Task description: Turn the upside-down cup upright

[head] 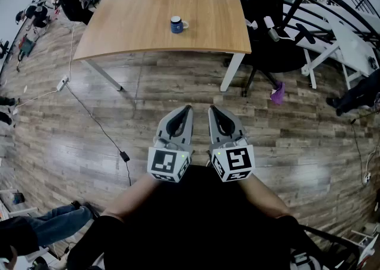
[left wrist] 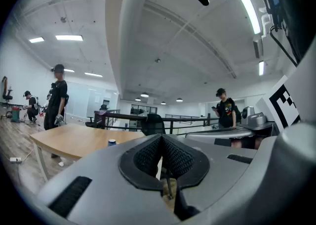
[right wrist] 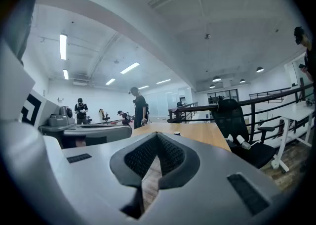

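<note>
At your waist, nearest first:

1. Left claw (head: 188, 108): jaws pressed together, nothing between them, marker cube towards you.
2. Right claw (head: 211, 109): also closed and empty. It sits just beside the left claw, tips apart. Only your head view shows the pair together over the plank floor (head: 285, 144).
3. Black cable (head: 101, 129) and white power strip (head: 62, 84), on the floor to your left. They appear in the head view.
4. Purple object (head: 277, 92) on the floor by the black office chair (head: 267, 49). The right gripper view shows that chair from the side, next to the bench.
5. Bench (head: 136, 22): wooden top on white legs, well ahead of both claws.
6. Cup (head: 177, 24): blue with a white handle, alone near the middle of the bench. The head view shows the handle pointing right. The left gripper view gives only a small blue shape, and the right gripper view shows a speck. Which way up it stands is too small to tell.
7. Person in black (left wrist: 58, 98) at the far left of the bench.
8. Second person (left wrist: 226, 112) holding a phone, seen in the left gripper view.
</note>
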A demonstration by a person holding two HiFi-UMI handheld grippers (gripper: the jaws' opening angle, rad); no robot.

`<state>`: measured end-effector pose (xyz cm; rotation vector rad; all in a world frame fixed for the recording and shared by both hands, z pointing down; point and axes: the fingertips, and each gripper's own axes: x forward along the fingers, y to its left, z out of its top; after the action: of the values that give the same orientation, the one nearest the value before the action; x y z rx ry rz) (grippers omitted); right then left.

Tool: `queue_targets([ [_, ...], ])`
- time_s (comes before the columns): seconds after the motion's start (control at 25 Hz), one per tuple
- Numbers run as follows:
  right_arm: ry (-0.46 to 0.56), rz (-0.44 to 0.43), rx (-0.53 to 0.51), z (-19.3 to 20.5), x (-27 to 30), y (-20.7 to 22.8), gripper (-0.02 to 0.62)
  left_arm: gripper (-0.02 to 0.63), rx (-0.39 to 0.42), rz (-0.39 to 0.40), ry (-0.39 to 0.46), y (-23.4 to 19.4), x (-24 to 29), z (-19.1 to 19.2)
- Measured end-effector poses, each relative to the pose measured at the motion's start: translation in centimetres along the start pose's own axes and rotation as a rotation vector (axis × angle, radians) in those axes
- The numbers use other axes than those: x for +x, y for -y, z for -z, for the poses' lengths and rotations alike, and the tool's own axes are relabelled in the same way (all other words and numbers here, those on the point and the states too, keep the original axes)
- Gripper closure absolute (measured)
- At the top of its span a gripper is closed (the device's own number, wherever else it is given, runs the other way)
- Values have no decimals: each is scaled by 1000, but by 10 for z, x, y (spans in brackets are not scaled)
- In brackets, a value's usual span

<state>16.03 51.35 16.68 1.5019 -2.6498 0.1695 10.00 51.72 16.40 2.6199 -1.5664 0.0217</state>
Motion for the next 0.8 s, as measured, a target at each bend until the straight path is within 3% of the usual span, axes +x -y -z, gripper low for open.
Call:
queue_targets([
  [0.44,-5,23,9,5,31,-42,581,598,9,25,3,-48,-21,2],
  [0.64,-7,31,102,11,54,-73,581,598,3,46,8,-86,-43,2],
  [0.8,-29,64,95,19,69,-83,581,598,-28,50,0,-112,-48,11],
])
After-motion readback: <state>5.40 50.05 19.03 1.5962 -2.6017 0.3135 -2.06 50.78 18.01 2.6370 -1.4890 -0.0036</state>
